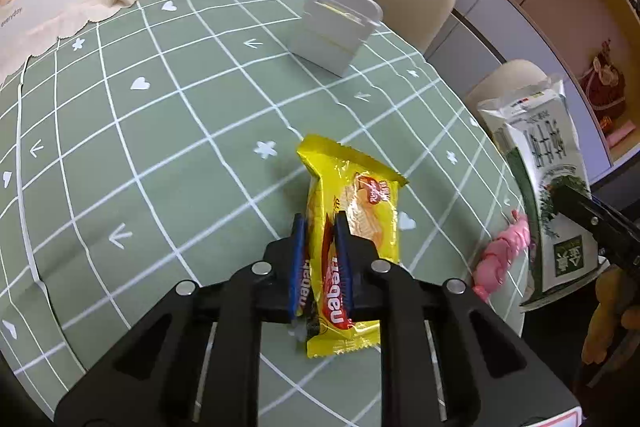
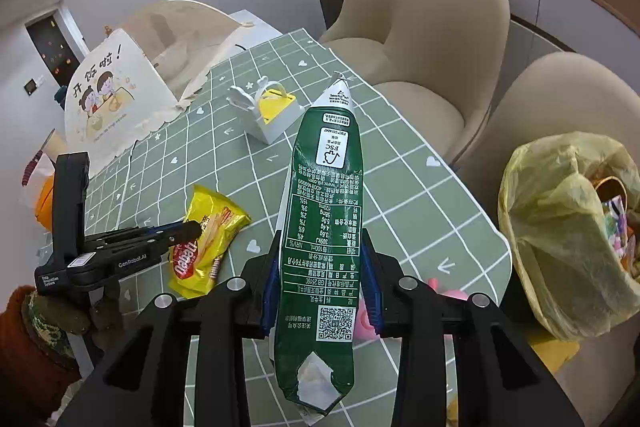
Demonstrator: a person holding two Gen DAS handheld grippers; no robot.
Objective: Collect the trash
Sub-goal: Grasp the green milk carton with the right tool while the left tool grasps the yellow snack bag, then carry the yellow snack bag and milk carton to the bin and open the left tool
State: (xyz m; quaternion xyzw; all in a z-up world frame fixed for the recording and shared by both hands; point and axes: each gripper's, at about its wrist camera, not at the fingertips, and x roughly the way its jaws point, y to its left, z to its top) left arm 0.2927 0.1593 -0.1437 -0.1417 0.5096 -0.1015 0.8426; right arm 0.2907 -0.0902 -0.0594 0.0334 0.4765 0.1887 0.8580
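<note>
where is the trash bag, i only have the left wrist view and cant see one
Observer: A yellow plastic trash bag hangs open past the table's right edge, beside the beige chairs.
Operator: whats printed on the carton side facing away from me
Observer: The flattened green milk carton in the right gripper shows a nutrition table and a QR code.
Operator: anything in the white box
Observer: The small white handled box has a yellow insert inside.
</note>
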